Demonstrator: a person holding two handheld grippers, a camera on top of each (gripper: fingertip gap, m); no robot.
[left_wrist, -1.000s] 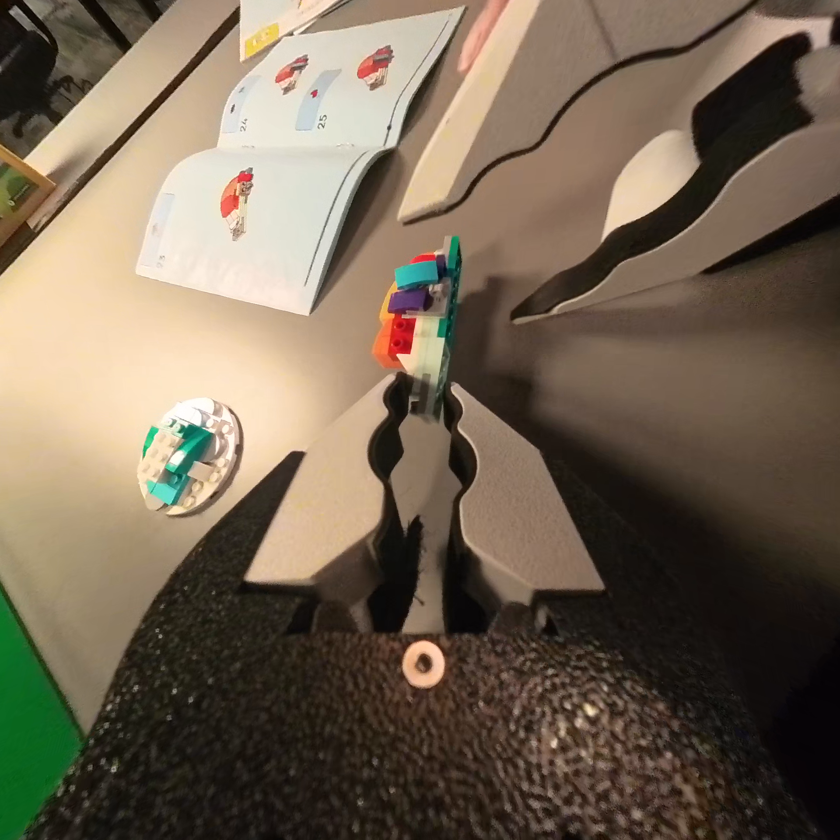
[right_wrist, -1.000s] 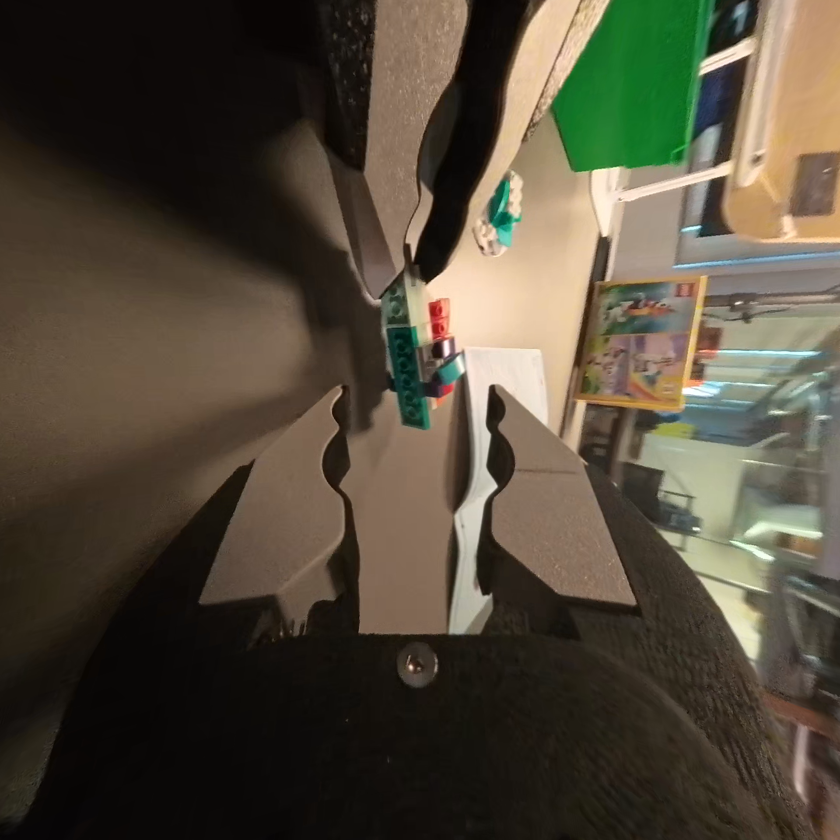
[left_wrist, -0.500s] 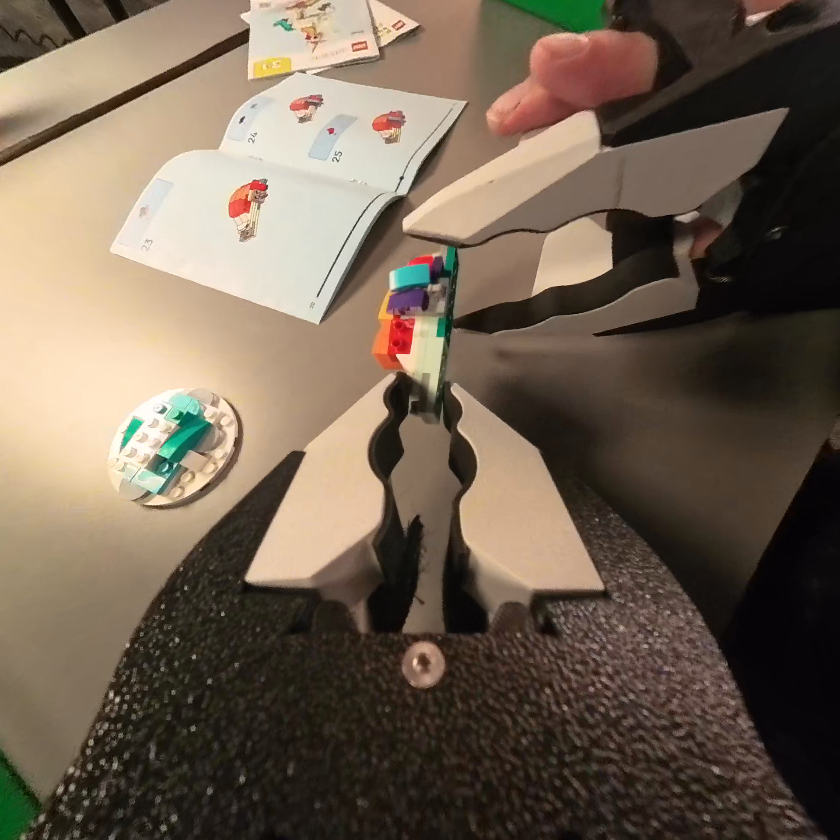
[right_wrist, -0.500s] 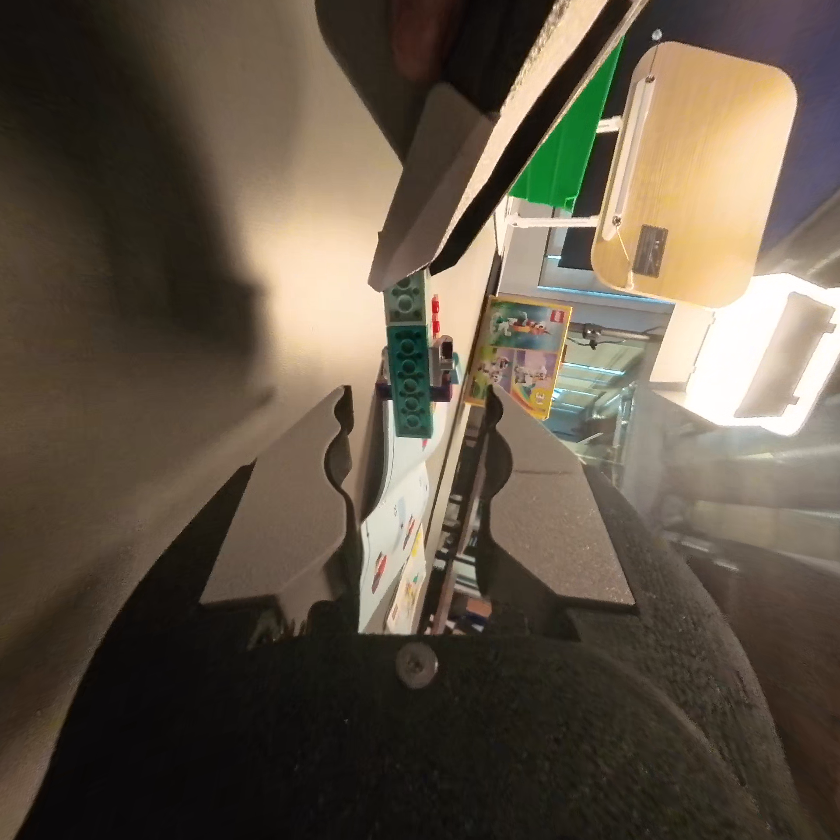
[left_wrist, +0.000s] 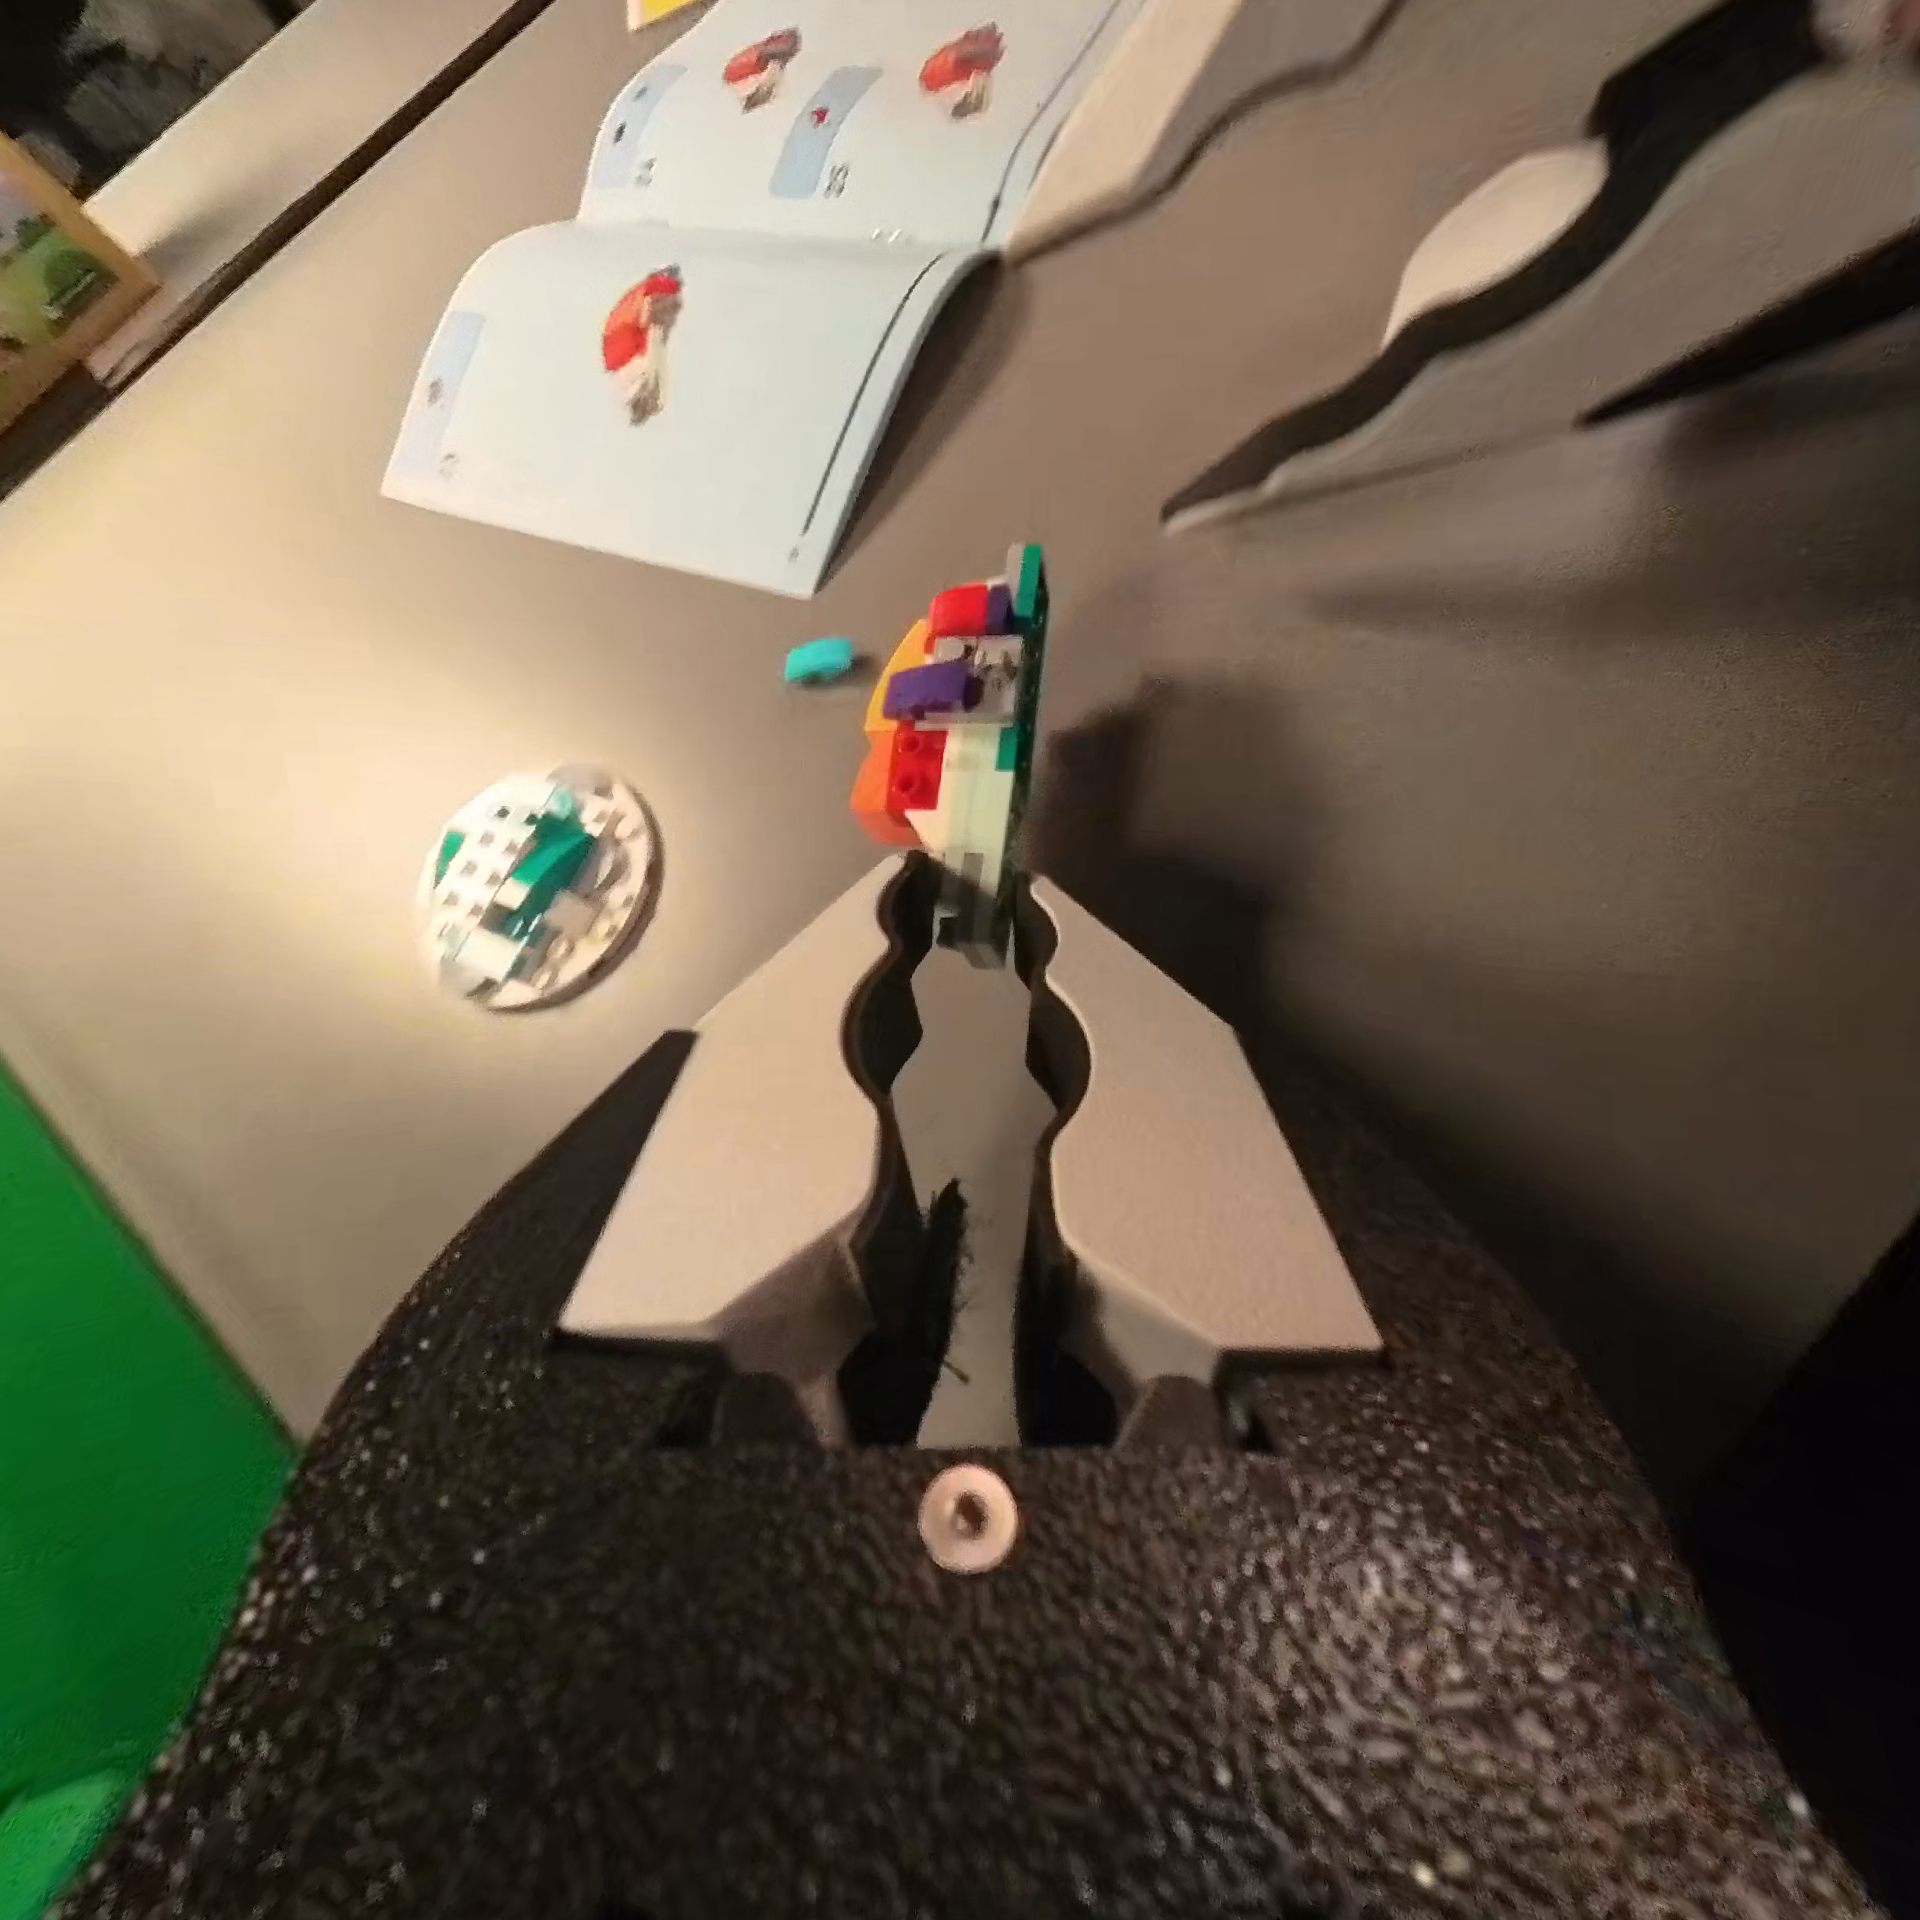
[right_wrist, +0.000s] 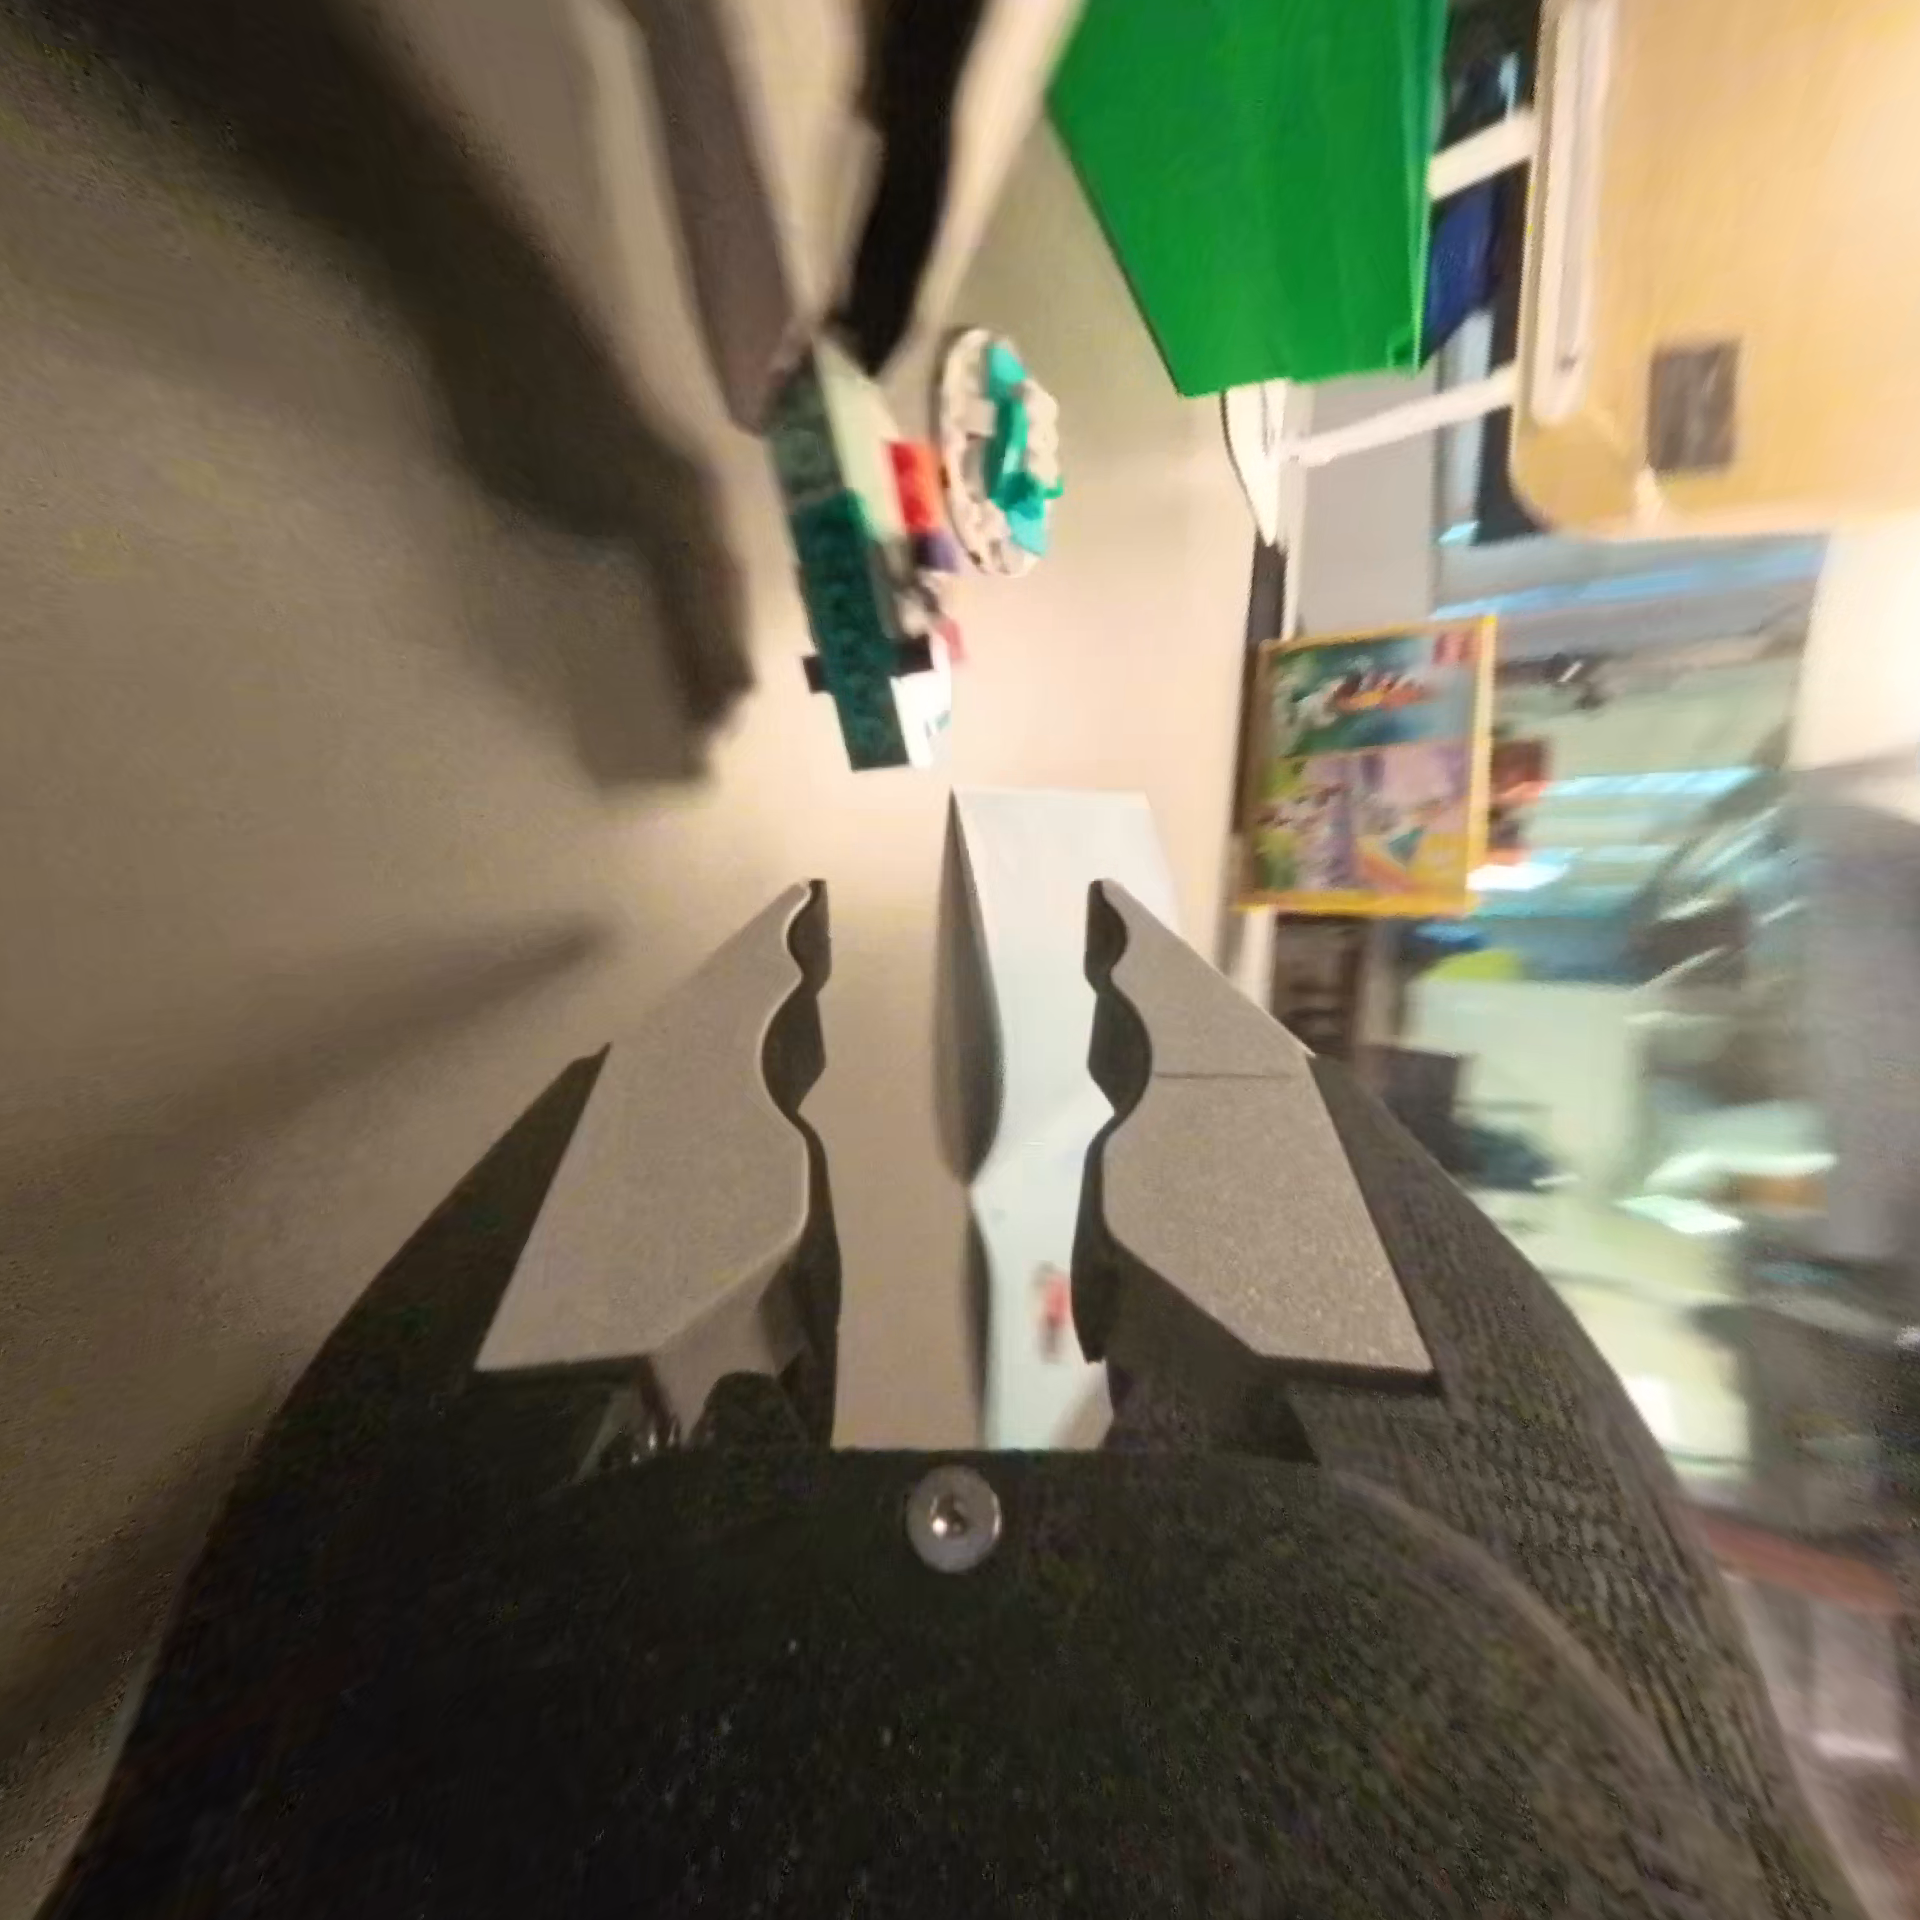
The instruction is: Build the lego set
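above the middle of the tabletop (left_wrist: 260,665) the left gripper (left_wrist: 966,914) is clamped on the lego model's (left_wrist: 951,717) base, holding it upright; the right gripper (right_wrist: 951,904) hangs beyond, tipped sideways, fingers apart, empty

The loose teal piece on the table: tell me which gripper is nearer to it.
Left. The left gripper, shut on the colourful lego build, sits just beside the teal piece. The right gripper is open and farther off, beyond the build on its other side.
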